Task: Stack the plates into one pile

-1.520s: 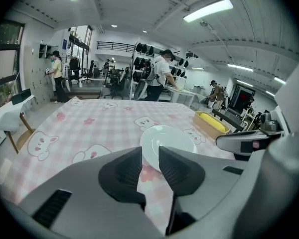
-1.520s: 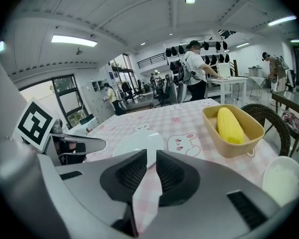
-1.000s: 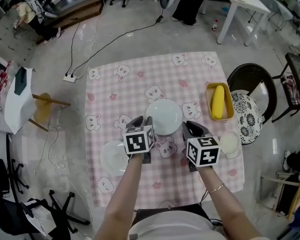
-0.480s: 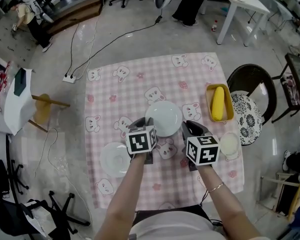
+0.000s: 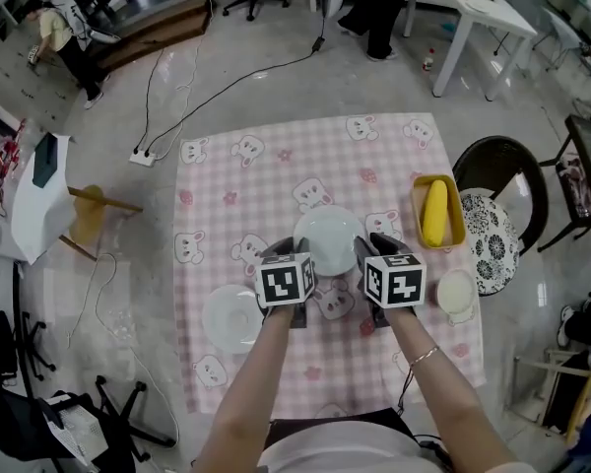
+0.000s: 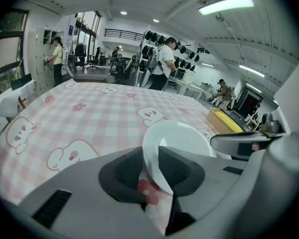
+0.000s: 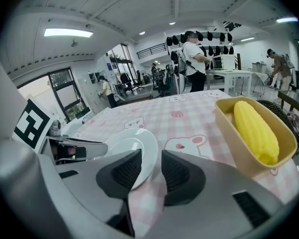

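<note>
A white plate (image 5: pixel 328 241) lies in the middle of the pink checked tablecloth (image 5: pixel 236 180). My left gripper (image 5: pixel 284 248) is at its left rim. In the left gripper view the plate's (image 6: pixel 177 139) rim sits pinched between the dark pads (image 6: pixel 123 172), so the left gripper (image 6: pixel 150 151) is shut on it. My right gripper (image 5: pixel 372 245) is at the right rim. Its jaws are opening, and in the right gripper view the plate's (image 7: pixel 132 148) edge lies between them with a gap beside it, so the right gripper (image 7: pixel 152 159) is open. A second white plate (image 5: pixel 231 318) lies to the left.
A yellow tray (image 5: pixel 420 227) holding a corn cob (image 5: pixel 434 211) stands at the table's right side. A small white dish (image 5: pixel 454 292) sits near the right front edge. A black chair (image 5: pixel 500 166) stands beside the table. People stand farther off on the floor.
My right gripper has slid forward to the plate's right rim. The left gripper has stayed at the left rim.
</note>
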A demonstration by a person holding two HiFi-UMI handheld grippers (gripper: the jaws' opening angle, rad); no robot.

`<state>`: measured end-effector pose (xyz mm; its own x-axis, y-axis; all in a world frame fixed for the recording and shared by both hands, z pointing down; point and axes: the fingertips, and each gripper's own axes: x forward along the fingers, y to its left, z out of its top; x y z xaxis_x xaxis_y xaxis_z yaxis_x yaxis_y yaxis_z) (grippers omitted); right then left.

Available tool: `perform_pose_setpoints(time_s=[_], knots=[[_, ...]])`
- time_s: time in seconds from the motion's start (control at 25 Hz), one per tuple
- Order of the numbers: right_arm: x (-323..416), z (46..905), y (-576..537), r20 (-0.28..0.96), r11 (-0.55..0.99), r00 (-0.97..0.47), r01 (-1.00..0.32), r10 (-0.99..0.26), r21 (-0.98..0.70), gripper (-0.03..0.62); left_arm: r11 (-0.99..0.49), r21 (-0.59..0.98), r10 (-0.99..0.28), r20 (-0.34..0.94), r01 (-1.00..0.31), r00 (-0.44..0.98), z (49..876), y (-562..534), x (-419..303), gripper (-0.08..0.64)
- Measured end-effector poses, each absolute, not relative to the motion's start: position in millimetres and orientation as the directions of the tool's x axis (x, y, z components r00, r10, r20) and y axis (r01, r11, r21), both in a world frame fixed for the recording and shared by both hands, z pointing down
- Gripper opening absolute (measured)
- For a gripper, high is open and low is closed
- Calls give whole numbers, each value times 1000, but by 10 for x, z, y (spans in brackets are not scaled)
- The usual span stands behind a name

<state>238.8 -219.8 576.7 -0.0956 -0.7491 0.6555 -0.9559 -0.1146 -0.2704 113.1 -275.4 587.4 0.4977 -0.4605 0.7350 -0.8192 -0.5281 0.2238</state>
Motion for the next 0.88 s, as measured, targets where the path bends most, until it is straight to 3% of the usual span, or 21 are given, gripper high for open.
perform_pose_setpoints(time_s=[0.88], knots=[[2320, 5947, -2372, 719, -117, -91, -965, -689, -234, 115, -530, 239, -447, 737, -814, 507, 5882, -2771, 1112, 116]])
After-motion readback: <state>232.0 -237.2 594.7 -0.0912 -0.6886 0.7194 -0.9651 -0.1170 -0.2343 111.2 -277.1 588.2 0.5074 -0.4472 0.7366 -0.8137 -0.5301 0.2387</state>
